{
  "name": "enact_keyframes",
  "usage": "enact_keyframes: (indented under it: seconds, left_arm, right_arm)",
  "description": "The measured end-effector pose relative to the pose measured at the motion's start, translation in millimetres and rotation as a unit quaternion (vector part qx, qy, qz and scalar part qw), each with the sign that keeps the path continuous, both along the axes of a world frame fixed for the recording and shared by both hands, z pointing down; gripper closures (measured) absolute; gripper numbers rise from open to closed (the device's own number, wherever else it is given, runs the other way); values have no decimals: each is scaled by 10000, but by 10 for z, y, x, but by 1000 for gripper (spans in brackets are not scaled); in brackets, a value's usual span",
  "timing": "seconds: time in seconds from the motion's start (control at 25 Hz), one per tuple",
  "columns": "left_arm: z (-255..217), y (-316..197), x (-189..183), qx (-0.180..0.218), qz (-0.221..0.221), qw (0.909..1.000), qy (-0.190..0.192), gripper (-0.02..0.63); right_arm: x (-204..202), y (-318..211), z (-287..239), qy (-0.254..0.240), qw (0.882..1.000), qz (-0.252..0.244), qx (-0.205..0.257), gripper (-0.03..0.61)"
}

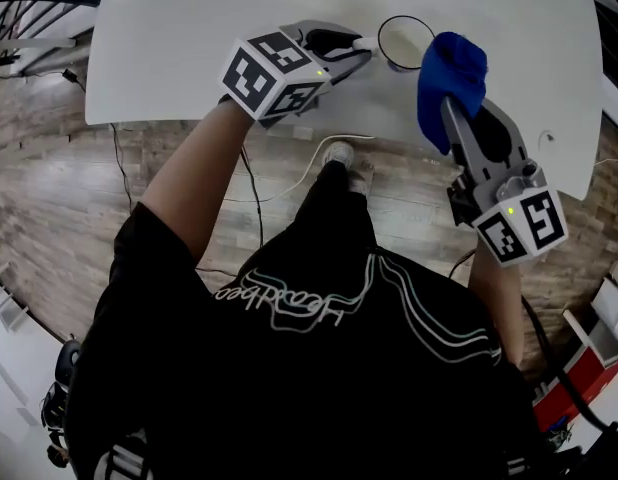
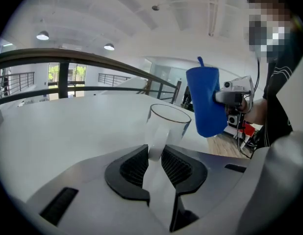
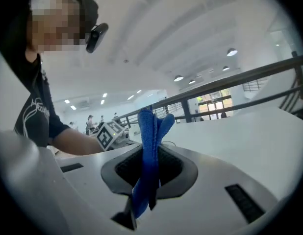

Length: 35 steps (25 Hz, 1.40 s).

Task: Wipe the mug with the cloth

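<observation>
The mug (image 1: pixel 404 42) is white with a dark rim and stands on the white table (image 1: pixel 189 48). In the left gripper view the mug (image 2: pixel 168 123) sits just ahead of the jaws, its handle (image 2: pixel 156 146) pinched between the black pads. My left gripper (image 1: pixel 361 48) is shut on that handle. My right gripper (image 1: pixel 451 103) is shut on a blue cloth (image 1: pixel 451 76), held a little right of the mug and apart from it. The blue cloth (image 3: pixel 150 146) hangs folded between the right jaws, and in the left gripper view the cloth (image 2: pixel 206 99) hangs beside the mug.
The table's front edge (image 1: pixel 319 128) runs below the grippers, with wooden floor (image 1: pixel 79 198) and cables (image 1: pixel 309 163) under it. A red and white box (image 1: pixel 589 368) stands on the floor at right. A railing (image 2: pixel 68 62) runs beyond the table.
</observation>
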<state>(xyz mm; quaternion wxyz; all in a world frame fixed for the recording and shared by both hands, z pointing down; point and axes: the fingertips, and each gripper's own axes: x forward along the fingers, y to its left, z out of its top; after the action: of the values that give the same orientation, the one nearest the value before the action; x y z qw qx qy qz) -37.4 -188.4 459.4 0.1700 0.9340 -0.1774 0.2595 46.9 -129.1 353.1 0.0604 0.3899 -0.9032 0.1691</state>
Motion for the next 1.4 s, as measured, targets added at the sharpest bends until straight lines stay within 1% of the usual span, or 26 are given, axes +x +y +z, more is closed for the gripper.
enact_keyframes:
  seconds: [0.12, 0.28, 0.4, 0.56, 0.72, 0.84, 0.96, 1.08, 1.4]
  left_arm:
    - [-17, 9, -21, -24, -45, 10000, -48, 528]
    - [4, 24, -7, -32, -77, 9999, -57, 528]
    - [33, 21, 5, -7, -105, 9999, -9, 528]
    - [-4, -45, -40, 6, -158, 9998, 99, 528]
    - [10, -77, -48, 53, -80, 9999, 79, 528]
    - [-2, -35, -37, 93, -4, 9999, 85, 528]
    - [-3, -24, -41, 128, 45, 9999, 99, 528]
    - [14, -33, -41, 161, 118, 9998, 93, 528]
    - [16, -27, -40, 92, 253, 9995, 146, 528]
  right_arm:
    - [154, -61, -9, -427, 9974, 507, -270, 531]
    - [306, -139, 64, -1007, 9882, 986, -605, 529]
    - [306, -210, 132, -1307, 9826, 1099, -724, 529]
    - [189, -334, 169, -1623, 9754, 1159, -941, 531]
    - [122, -413, 238, -1502, 9771, 1149, -978, 531]
    - [128, -412, 286, -1506, 9756, 1204, -1048, 531]
    - [141, -435, 386, -1339, 9753, 1315, -1167, 531]
    - [164, -487, 493, -1278, 9732, 1407, -1297, 531]
    - [180, -595, 700, -1156, 9698, 1451, -1580, 531]
